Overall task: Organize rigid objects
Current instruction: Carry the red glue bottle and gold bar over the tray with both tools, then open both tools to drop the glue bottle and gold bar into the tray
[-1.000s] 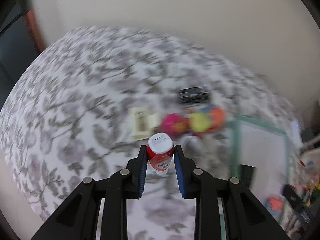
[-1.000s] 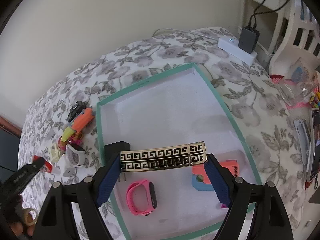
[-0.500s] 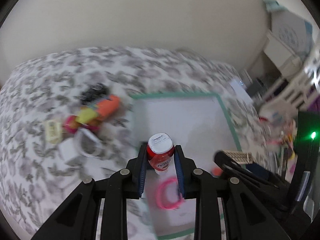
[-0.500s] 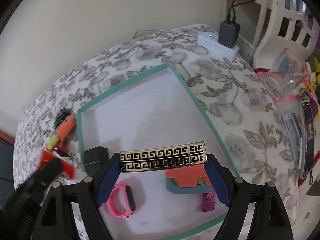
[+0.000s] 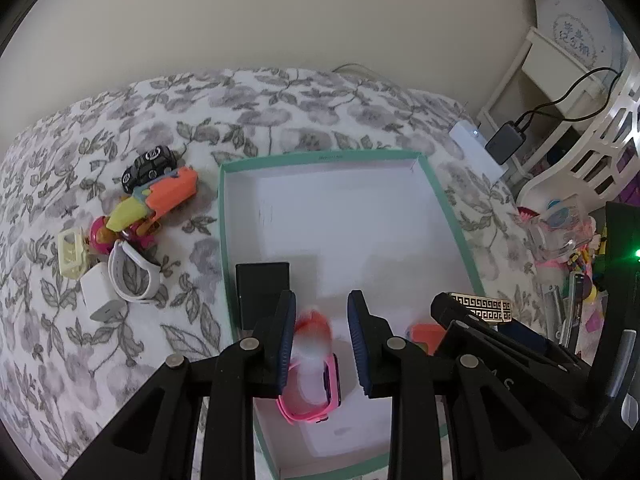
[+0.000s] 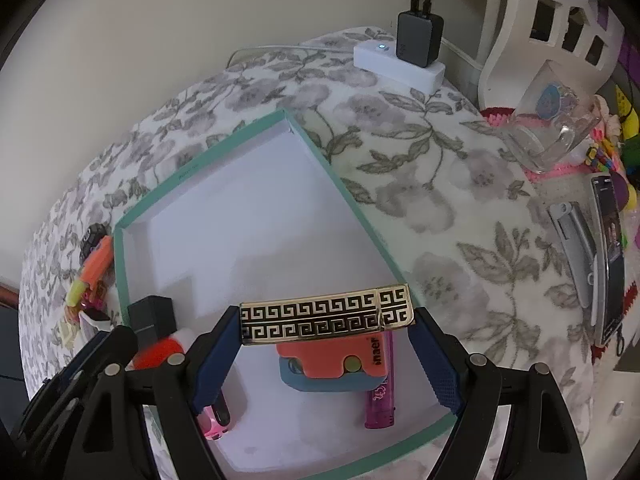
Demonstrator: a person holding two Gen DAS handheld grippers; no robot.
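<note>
1 box (image 5: 452, 216), 1 pink watch (image 5: 316, 400), 1 lighter (image 6: 380, 400), 1 toy car (image 5: 149, 166), 2 chargers (image 5: 100, 296).

The box (image 5: 440, 200) sits on the bed (image 5: 280, 104). Toys (image 5: 160, 196) lie left of it, a watch (image 5: 316, 400) inside.

Glossy gold metal bar (image 6: 326, 314); matt floral cloth (image 6: 432, 184).

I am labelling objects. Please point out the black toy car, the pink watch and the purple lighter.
black toy car (image 5: 149, 168), left wrist view, roof.
pink watch (image 5: 332, 376), left wrist view, case.
purple lighter (image 6: 380, 404), right wrist view, body.
</note>
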